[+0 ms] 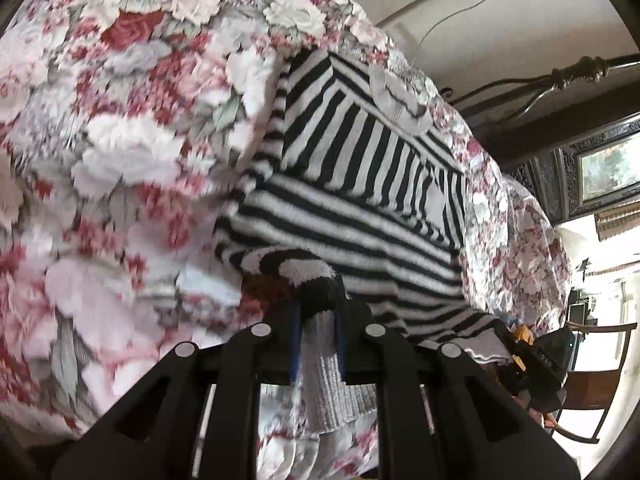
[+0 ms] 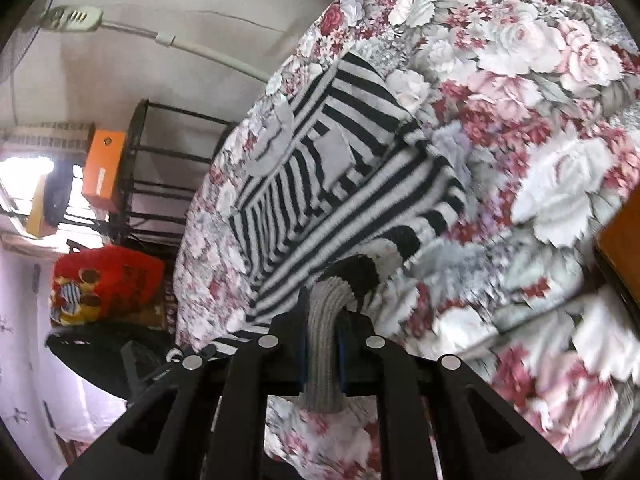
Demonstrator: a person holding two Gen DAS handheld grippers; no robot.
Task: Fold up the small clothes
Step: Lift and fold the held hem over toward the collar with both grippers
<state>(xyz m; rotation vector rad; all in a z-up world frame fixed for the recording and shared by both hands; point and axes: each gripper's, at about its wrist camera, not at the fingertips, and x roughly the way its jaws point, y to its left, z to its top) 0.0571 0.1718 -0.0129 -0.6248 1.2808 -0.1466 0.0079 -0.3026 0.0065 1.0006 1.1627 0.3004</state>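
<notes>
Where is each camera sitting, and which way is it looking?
Left wrist view: sits on the left gripper, looking along its fingers at the striped sweater on the floral bedspread; the other gripper shows at right.
Right wrist view: sits on the right gripper, looking along its fingers at the same sweater, with shelves behind.
Both share the sweater, each pinching a ribbed edge.

Floral bedspread [image 1: 120, 140], orange box [image 2: 105, 164] on black rack [image 2: 160, 176], red bag [image 2: 108, 280], wooden chair [image 1: 592, 384].

Fuzzy knit striped top [image 1: 360, 184], seemingly cotton floral sheet [image 1: 120, 140]
</notes>
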